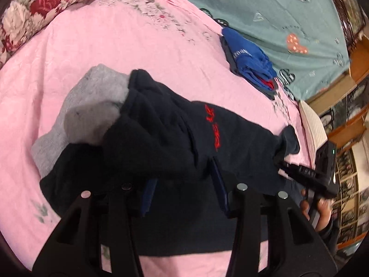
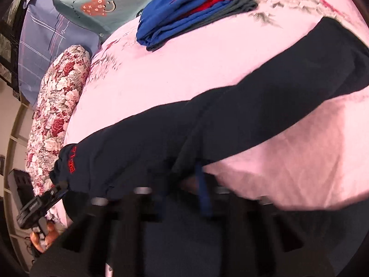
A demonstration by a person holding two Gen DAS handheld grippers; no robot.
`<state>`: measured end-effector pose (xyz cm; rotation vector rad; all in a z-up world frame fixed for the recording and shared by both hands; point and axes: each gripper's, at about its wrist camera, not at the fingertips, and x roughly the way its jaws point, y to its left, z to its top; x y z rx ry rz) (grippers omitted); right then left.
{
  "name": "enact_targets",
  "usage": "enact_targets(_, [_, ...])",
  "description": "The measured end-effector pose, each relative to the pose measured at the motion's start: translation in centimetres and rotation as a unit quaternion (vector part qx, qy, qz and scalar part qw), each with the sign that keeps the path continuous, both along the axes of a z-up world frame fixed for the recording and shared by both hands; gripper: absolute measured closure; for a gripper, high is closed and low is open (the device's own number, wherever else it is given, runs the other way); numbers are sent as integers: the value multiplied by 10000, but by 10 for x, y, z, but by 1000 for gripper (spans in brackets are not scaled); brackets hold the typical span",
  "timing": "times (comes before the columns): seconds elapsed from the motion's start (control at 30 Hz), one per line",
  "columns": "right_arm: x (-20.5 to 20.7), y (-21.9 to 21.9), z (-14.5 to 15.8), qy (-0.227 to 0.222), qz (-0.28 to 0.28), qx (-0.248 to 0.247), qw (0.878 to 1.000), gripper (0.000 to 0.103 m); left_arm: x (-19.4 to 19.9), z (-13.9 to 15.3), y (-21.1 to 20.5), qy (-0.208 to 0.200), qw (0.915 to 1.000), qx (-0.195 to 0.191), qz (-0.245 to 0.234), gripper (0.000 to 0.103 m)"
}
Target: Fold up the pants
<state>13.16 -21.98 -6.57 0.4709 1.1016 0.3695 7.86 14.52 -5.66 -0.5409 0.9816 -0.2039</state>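
Dark navy pants (image 1: 161,138) with red lettering lie across the pink bedsheet (image 1: 115,46), partly over a grey garment (image 1: 92,101). My left gripper (image 1: 184,196) is shut on the pants' waistband, cloth bunched between its blue pads. My right gripper (image 1: 283,164) pinches the other end of the waistband at the right in the left wrist view. In the right wrist view the pants (image 2: 230,120) stretch from the waistband out to the leg at the far right, and my right gripper (image 2: 182,198) is blurred and shut on the cloth. The left gripper (image 2: 61,188) grips the waistband at the lower left there.
A stack of folded clothes, blue on top with red and grey below (image 2: 184,9), sits at the far side of the bed (image 1: 251,60). A floral quilt roll (image 2: 57,106) lies along the bed's edge. A teal sheet (image 1: 288,11) covers the area beyond.
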Motion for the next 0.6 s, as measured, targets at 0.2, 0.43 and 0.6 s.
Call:
enact_targets(0.2, [-11, -12, 29, -662, 82, 275, 9974, 99, 18, -1, 14, 133, 9990, -406, 112, 91])
enact_targets(0.43, [-58, -5, 90, -1398, 653, 465, 9869, 99, -9, 49, 24, -387, 9991, -161, -54, 93])
enact_targets(0.6, [-109, 24, 67, -1124, 1444, 143, 9830, 99, -40, 24, 41, -65, 9999, -95, -28, 93])
